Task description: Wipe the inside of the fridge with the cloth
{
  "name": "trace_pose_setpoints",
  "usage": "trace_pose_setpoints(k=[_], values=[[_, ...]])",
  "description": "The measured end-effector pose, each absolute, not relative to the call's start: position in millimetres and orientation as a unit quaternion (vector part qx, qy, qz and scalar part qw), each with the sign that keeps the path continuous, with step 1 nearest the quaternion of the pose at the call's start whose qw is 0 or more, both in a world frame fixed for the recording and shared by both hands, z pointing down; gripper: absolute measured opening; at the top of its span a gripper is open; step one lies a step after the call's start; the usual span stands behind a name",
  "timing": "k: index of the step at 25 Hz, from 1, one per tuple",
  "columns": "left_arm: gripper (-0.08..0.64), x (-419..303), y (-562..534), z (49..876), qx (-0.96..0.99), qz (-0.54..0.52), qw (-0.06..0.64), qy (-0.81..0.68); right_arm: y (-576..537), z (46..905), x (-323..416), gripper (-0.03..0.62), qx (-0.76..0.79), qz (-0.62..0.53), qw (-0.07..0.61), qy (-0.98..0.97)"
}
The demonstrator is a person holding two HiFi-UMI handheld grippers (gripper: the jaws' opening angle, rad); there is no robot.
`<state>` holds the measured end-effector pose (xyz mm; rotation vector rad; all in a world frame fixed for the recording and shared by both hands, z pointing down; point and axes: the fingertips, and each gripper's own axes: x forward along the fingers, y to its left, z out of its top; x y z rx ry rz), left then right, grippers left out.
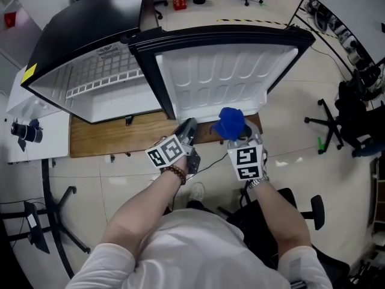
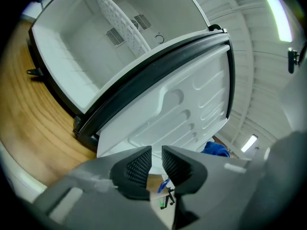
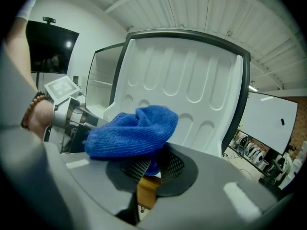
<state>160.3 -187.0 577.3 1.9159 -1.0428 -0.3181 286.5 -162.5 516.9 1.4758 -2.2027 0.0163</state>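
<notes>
The small fridge [image 1: 108, 83] stands on a wooden platform with its door [image 1: 222, 77] swung wide, the white moulded inner side facing me. A crumpled blue cloth [image 1: 230, 124] sits in front of the door's lower edge, and my right gripper [image 1: 237, 138] is shut on it. In the right gripper view the cloth [image 3: 132, 133] bulges over the pads of that gripper [image 3: 152, 164]. My left gripper [image 1: 187, 128] is just left of the cloth, by the door's lower corner. Its jaws [image 2: 157, 162] stand a narrow gap apart with nothing between them. The fridge interior [image 2: 81, 37] shows a white shelf.
The wooden platform [image 1: 114, 137] runs under the fridge. A white table [image 1: 36, 131] with a dark object stands at the left. An office chair [image 1: 328, 125] and dark bags are at the right, a chair base [image 1: 54, 215] at lower left, a red bin [image 1: 179, 0] far behind.
</notes>
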Motion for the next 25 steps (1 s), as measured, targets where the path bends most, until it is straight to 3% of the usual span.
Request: trace_pose_setpoints(k=[8, 25], values=[[0.109, 157, -194, 595, 0.734, -0.165, 0.502, -0.427, -159, 516, 282, 0.034, 0.539, 0.003, 0.246, -0.806], [0.066, 150, -202, 596, 0.710, -0.226, 0.507, -0.433, -155, 522, 274, 0.035, 0.527, 0.009, 0.251, -0.812]])
